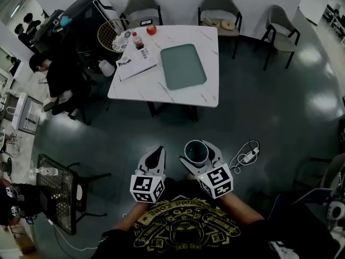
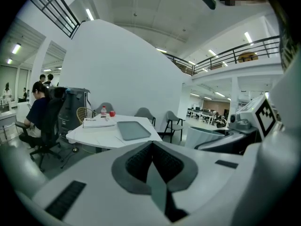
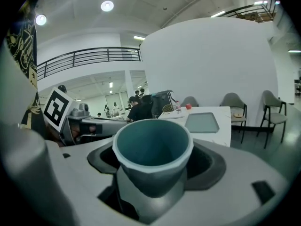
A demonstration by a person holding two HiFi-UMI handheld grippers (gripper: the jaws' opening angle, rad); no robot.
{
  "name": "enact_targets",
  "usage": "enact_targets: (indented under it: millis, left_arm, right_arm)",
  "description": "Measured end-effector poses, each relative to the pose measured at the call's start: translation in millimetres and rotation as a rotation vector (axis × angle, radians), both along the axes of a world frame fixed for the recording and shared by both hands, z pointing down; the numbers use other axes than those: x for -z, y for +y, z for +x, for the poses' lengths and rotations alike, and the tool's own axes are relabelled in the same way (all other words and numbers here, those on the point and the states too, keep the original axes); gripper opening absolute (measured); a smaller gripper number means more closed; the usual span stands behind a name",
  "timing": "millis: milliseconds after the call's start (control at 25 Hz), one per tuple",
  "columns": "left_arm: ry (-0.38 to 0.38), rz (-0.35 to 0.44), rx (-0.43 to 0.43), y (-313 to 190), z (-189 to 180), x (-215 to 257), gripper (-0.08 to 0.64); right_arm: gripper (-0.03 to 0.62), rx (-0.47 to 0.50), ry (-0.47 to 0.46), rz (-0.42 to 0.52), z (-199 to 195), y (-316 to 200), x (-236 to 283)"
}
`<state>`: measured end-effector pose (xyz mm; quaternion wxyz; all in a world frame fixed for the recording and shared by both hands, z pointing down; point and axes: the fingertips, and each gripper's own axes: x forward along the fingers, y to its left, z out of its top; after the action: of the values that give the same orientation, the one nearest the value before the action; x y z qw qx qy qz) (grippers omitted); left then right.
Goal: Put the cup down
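A teal cup (image 1: 196, 151) with a pale rim stands upright between the jaws of my right gripper (image 1: 198, 156), which is shut on it, held low in front of my body over the dark floor. In the right gripper view the cup (image 3: 153, 154) fills the centre, empty inside, with the jaws pressed on both sides. My left gripper (image 1: 156, 159) hangs just left of it, shut with nothing in it; its pads (image 2: 141, 164) meet. The white table (image 1: 205, 93) with a green tray (image 1: 183, 65) stands well ahead.
On the table's far left lie papers (image 1: 136, 65), a bottle (image 1: 137, 40) and a red apple (image 1: 151, 29). Several chairs (image 1: 220, 9) ring the table. A person sits at left (image 1: 51, 74). A power strip with cable (image 1: 249, 155) lies on the floor at right; a black mesh cart (image 1: 56, 190) stands at left.
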<state>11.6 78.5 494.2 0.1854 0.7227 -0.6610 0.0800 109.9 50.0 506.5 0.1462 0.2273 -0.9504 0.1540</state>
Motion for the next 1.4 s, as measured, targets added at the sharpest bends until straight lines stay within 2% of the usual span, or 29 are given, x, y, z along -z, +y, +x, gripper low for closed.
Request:
enact_targets:
  millis: [360, 760, 1400]
  left_arm:
    - [-0.002, -0.009, -0.049, -17.2, 11.4, -3.7, 0.011]
    - [0.011, -0.011, -0.158, -58.4, 21.6, -10.1, 0.011]
    - [0.054, -0.026, -0.226, -134.8, -23.6, -12.8, 0.011]
  right_arm:
    - [0.376, -0.029, 0.002, -0.01, 7.9, -10.9, -5.3]
    - [0.376, -0.124, 0.033, -0.024, 17.0, -41.9, -10.5]
    - [0.376, -0.203, 0.071, -0.031, -26.1, -111.0, -7.6]
